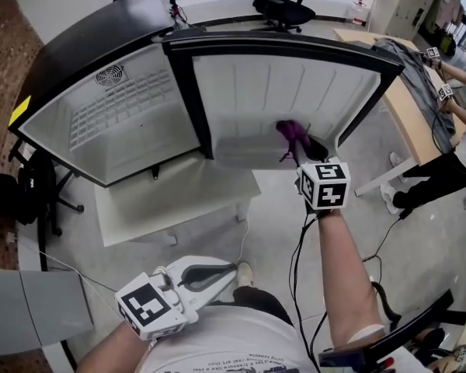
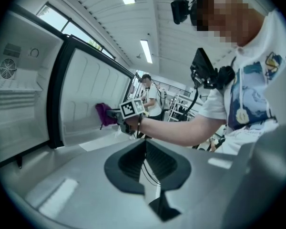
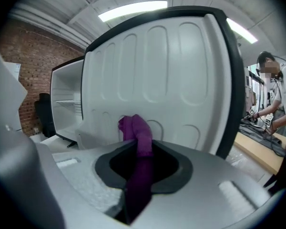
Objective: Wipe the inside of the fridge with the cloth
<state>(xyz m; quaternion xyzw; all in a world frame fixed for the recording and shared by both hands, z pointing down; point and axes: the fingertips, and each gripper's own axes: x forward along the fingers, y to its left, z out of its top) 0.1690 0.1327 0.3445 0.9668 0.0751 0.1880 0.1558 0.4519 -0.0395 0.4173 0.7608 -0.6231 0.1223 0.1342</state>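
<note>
Left gripper [image 1: 229, 269], lower left of head view, close to the body: jaws pressed together, nothing in them. Well apart from the fridge.

Right gripper [image 1: 301, 152], centre frame: jaws pinching the purple cloth [image 1: 291, 132]. The cloth's long axis runs along the jaws, and its bunched free end sticks out ahead of the tips, toward the ribbed white inner liner of the open fridge door [image 1: 279, 92]. The cloth sits at the liner's lower part; can't confirm contact.

White fridge cavity with wire shelf and fan grille [image 1: 101, 123] lies frame-left of the cloth, past the black door frame [image 1: 190, 99].

Judgement: the right hand is far nearer, so it does the wiping. Reaching the cavity needs a sweep to frame left.
</note>
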